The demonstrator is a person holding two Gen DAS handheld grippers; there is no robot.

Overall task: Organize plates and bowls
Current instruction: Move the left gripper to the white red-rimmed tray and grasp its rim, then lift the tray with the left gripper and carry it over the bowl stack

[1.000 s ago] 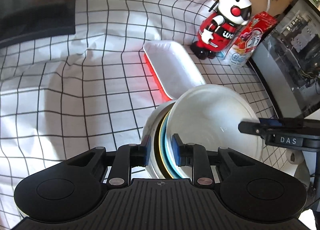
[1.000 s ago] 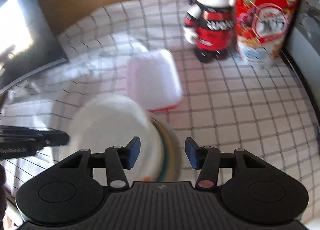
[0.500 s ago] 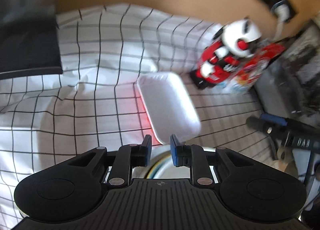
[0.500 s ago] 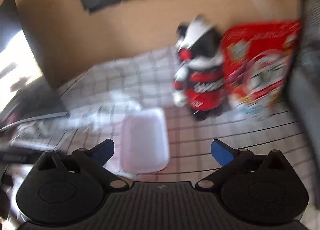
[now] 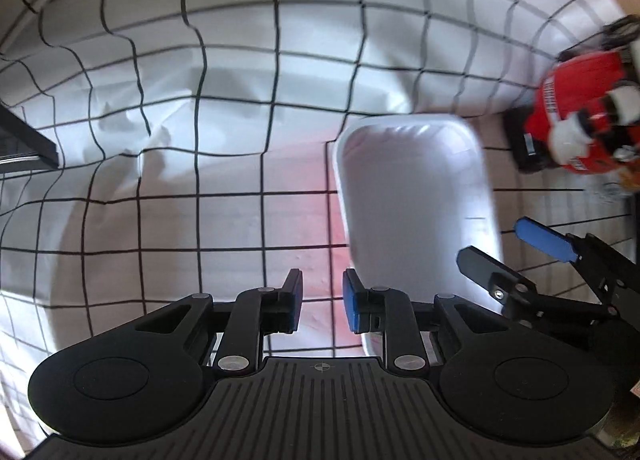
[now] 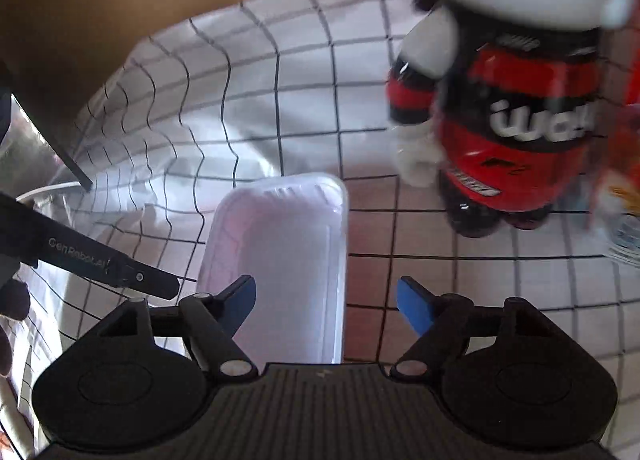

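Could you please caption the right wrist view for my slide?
Right tool, closing, empty, straddles white tray's edge on checked cloth.

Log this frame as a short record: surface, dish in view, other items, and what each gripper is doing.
surface: checked white cloth
dish: white rectangular tray, empty, lying flat on the cloth
other items: red and black toy robot standing beyond the tray
left gripper: opening, nothing between the jaws
right gripper: closing, over the tray's right edge, not gripping
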